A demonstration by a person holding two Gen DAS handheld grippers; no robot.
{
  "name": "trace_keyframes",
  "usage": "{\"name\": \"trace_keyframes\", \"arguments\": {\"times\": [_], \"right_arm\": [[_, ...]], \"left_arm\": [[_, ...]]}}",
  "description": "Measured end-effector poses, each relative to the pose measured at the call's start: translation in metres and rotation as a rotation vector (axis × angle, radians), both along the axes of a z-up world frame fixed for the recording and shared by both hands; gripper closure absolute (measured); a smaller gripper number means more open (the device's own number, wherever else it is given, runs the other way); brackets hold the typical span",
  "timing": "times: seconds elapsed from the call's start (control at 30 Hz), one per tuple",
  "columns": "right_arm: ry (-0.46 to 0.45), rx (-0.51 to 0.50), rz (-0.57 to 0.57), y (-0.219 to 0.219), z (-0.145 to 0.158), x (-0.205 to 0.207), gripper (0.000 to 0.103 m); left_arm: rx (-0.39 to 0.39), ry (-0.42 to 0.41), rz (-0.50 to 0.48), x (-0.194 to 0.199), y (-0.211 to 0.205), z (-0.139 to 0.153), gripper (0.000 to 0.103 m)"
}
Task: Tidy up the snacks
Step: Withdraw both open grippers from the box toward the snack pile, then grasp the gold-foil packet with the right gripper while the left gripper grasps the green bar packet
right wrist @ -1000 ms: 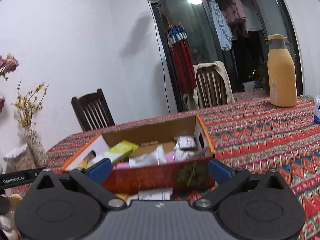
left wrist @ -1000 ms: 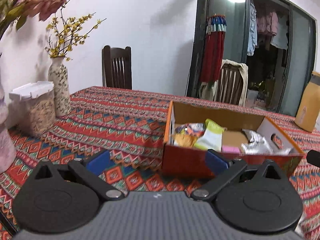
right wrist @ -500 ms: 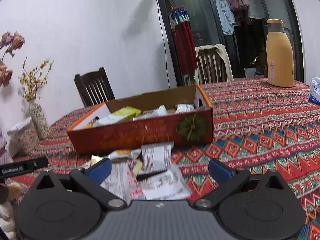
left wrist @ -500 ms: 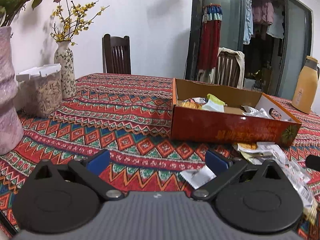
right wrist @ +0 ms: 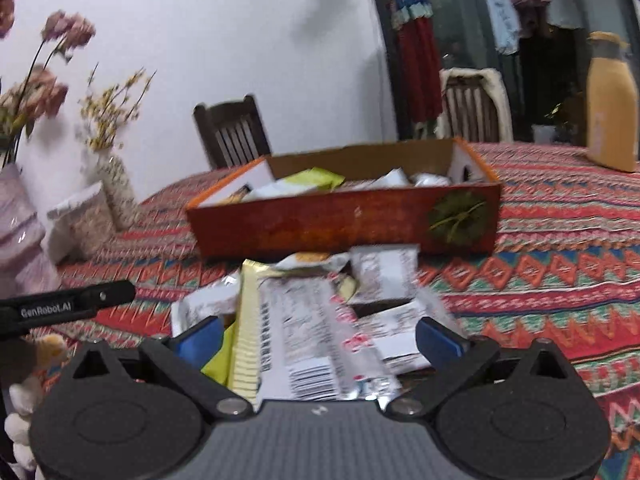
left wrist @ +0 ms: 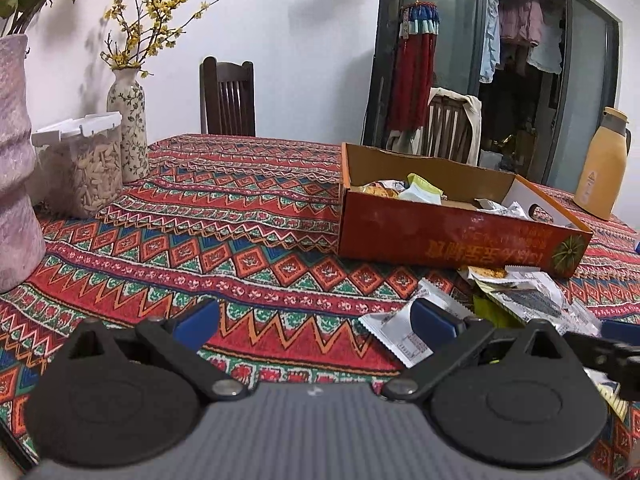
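On patterned tablecloth [left wrist: 248,216]: snack packets [right wrist: 320,320] heaped before orange cardboard box [right wrist: 344,220].
Left gripper [left wrist: 316,320] and right gripper [right wrist: 320,334] both spread apart, empty, low over table.

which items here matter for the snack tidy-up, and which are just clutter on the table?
Job:
- loose snack packets piled on the cloth in front of the box
- orange cardboard box, already holding some packets
- right gripper, open over the pile
- left gripper, open

Bystanders:
- seed jar
- patterned vase
- pink vase
- yellow flask
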State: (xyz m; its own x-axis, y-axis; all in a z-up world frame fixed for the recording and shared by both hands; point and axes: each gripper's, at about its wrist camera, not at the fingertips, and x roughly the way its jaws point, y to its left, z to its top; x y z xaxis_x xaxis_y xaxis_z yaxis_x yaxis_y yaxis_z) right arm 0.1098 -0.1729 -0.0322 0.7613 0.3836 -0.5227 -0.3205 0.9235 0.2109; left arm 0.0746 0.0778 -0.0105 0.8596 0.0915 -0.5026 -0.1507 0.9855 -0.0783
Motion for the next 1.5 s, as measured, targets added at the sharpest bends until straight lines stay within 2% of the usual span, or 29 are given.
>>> {"name": "trace_keyframes", "arguments": {"times": [0.03,0.1,0.23,0.3,0.43,0.47,0.5,0.67,1.07,1.3,1.5], "right_arm": [[0.009,-0.006,0.008,0.003,-0.002,0.002,0.009],[0.033,-0.018,0.031,0.009,-0.006,0.009,0.022],[0.042,-0.046,0.061,0.017,-0.009,0.016,0.032],[0.046,-0.044,0.085,0.018,-0.009,0.017,0.046],[0.053,-0.026,0.116,0.017,-0.008,0.018,0.057],[0.052,-0.018,0.118,0.016,-0.007,0.017,0.066],[0.05,-0.014,0.116,0.015,-0.007,0.016,0.068],[0.034,0.0,0.104,0.012,-0.006,0.012,0.07],[-0.111,0.061,0.034,-0.021,0.014,-0.011,0.07],[-0.133,0.087,-0.042,-0.056,0.01,-0.012,0.07],[-0.133,0.107,-0.063,-0.075,0.001,-0.016,0.07]], "left_arm": [[-0.001,0.002,-0.001,-0.001,0.0,0.0,0.0],[-0.002,0.004,-0.001,-0.002,0.001,-0.001,0.0],[-0.005,0.007,-0.001,-0.005,0.004,-0.002,0.0],[-0.007,0.009,0.0,-0.005,0.005,-0.002,0.0],[-0.008,0.009,-0.005,-0.006,0.004,-0.001,0.0],[-0.008,0.009,-0.006,-0.006,0.004,-0.001,0.0],[-0.008,0.01,-0.007,-0.006,0.003,-0.001,0.0],[-0.003,0.013,-0.022,-0.007,-0.005,0.001,0.0],[0.008,0.053,-0.095,0.004,-0.042,0.0,0.0],[0.028,0.085,-0.17,0.015,-0.08,-0.004,0.0],[0.065,0.114,-0.212,0.025,-0.109,-0.013,0.001]]}}
